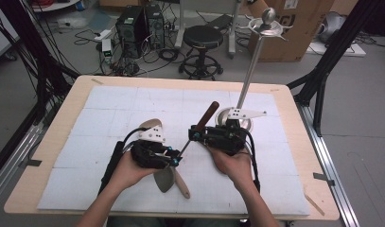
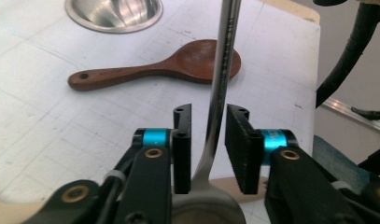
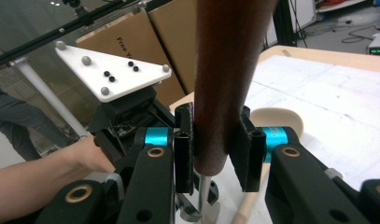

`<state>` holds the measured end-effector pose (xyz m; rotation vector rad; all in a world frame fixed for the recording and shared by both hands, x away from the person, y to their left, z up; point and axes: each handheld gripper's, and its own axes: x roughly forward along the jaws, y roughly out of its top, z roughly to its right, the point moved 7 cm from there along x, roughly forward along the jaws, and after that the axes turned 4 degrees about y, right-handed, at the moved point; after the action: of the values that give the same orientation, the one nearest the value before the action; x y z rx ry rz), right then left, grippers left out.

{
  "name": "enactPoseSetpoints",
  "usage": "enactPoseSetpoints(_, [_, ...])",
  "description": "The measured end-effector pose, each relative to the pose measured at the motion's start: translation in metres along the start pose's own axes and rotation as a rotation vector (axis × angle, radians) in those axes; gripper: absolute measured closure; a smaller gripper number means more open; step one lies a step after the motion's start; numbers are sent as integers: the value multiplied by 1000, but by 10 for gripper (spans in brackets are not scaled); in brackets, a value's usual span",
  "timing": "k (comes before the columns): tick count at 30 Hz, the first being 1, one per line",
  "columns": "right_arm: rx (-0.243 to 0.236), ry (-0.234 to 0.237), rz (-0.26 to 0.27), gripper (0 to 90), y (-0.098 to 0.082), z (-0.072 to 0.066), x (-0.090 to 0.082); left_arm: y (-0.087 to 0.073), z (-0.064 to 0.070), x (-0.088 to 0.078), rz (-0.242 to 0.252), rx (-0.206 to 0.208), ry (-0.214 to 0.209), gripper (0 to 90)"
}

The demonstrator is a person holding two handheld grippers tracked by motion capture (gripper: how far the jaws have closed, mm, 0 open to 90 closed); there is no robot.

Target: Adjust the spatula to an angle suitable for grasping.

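The ladle (image 1: 188, 142) is held above the counter (image 1: 48, 156) between 2 claws; its brown handle (image 3: 225, 79) is clenched by the right claw (image 3: 214, 144); its steel shaft (image 2: 220, 93) stands between the left claw's (image 2: 210, 149) released jaws; a wooden spoon (image 2: 155, 70) lies beyond.

Ahead of me on the worktop (image 1: 284, 118) lies a white gridded mat (image 1: 114, 109), and at its far right stands a steel stand (image 1: 250, 71) with a round base. A dark wooden rice spoon (image 2: 159, 70) lies flat on the mat near that base, and a pale spoon (image 3: 276, 119) rests apart. Beyond the worktop I see a black stool (image 1: 202, 40), computer towers (image 1: 140, 26) and cardboard boxes (image 1: 303, 28) on the floor.
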<state>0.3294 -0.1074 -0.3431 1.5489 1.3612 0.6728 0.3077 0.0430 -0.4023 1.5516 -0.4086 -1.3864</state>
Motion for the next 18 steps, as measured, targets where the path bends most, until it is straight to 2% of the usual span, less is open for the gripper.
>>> enactPoseSetpoints(8, [-44,-14,3,730,14,-8,-2,-2,-4,-16,31,-8,12,600])
enactPoseSetpoints(18, [-84,-25,21,731,33,-14,-14,-9,-9,-26,43,-20,31,546])
